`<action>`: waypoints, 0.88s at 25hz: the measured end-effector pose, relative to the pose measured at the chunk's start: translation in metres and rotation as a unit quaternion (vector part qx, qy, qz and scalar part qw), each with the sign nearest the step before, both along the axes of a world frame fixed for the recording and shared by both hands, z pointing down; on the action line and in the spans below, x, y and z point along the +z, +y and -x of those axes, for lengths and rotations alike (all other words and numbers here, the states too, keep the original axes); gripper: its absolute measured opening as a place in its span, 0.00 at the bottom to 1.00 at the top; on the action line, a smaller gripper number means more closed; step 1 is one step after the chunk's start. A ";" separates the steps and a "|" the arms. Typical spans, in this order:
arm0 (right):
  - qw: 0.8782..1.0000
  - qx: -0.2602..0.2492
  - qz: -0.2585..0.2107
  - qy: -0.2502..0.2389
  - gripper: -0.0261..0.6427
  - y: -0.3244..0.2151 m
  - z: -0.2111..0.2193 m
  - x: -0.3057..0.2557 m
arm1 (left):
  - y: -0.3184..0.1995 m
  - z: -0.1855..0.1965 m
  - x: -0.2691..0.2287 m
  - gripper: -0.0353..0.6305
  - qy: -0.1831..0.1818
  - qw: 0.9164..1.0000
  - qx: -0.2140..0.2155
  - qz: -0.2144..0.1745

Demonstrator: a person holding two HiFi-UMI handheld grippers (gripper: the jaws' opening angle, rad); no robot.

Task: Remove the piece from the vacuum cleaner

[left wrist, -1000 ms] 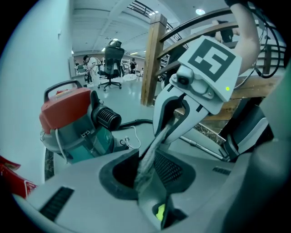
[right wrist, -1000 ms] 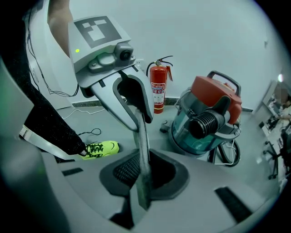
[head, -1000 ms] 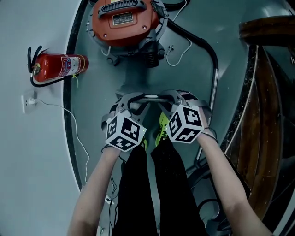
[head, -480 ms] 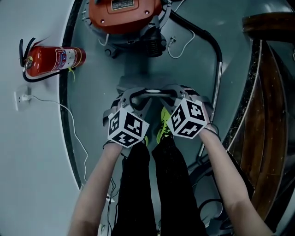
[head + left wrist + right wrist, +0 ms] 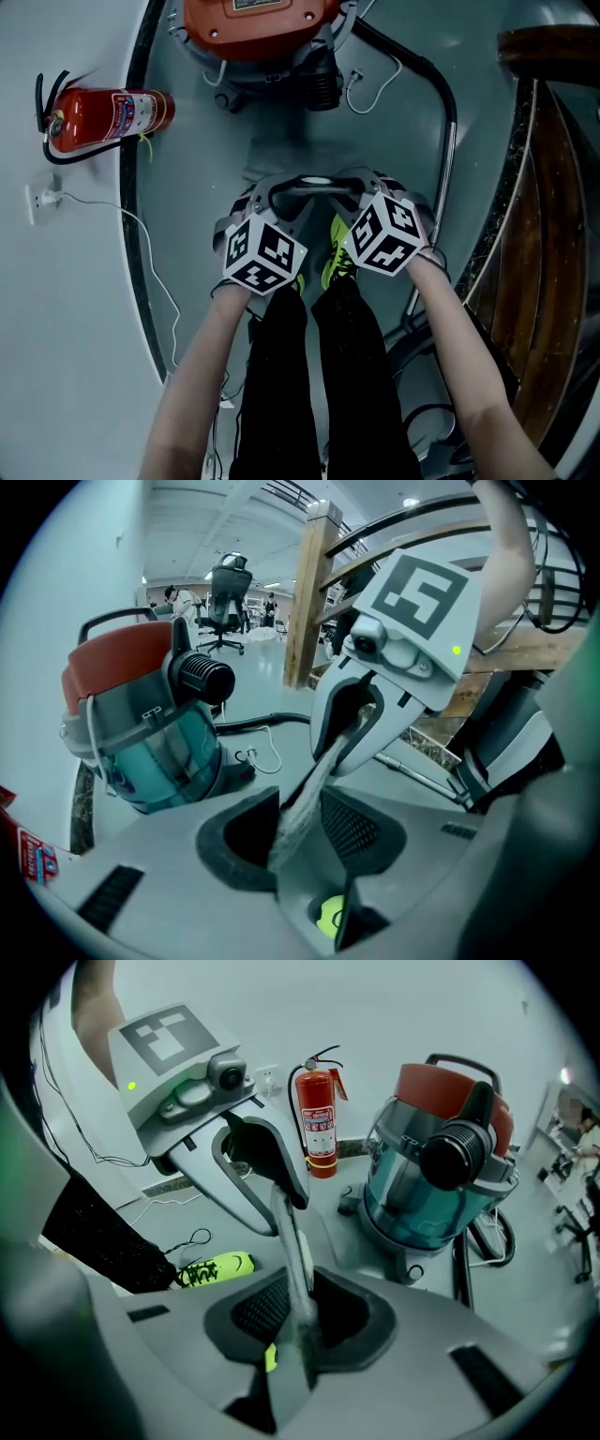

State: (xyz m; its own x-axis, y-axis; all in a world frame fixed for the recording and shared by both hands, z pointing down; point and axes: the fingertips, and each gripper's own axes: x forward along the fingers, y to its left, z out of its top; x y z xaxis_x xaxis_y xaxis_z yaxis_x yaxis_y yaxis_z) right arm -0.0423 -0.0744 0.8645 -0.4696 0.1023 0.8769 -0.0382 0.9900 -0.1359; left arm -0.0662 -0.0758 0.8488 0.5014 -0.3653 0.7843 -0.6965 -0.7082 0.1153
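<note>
Between the two grippers hangs the metal tube (image 5: 307, 782), held crosswise and already free of the vacuum cleaner (image 5: 258, 28), which stands well ahead of both. The right gripper (image 5: 296, 1321) is clamped on one end. The left gripper (image 5: 298, 844) has the other end between its pads, touching both as far as I can tell, though its jaws have just been opening a little. Laying the tube down looks like the step in hand. Both ends should sink together, clear of the green shoes (image 5: 216, 1267) beneath, and neither grip should release before the tube rests on the floor (image 5: 216, 141).
</note>
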 end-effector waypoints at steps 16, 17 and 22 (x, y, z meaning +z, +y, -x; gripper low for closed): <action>0.996 0.069 0.060 -0.019 0.23 -0.011 0.000 -0.004 | -0.003 0.008 0.002 0.36 0.034 0.999 -0.027 0.022; 0.995 0.078 0.064 -0.021 0.23 -0.012 0.000 -0.005 | -0.005 0.010 0.001 0.36 0.040 0.998 -0.037 0.021; 0.994 0.092 0.064 -0.019 0.22 -0.015 0.000 -0.011 | -0.012 0.020 -0.006 0.35 0.048 0.997 -0.057 0.024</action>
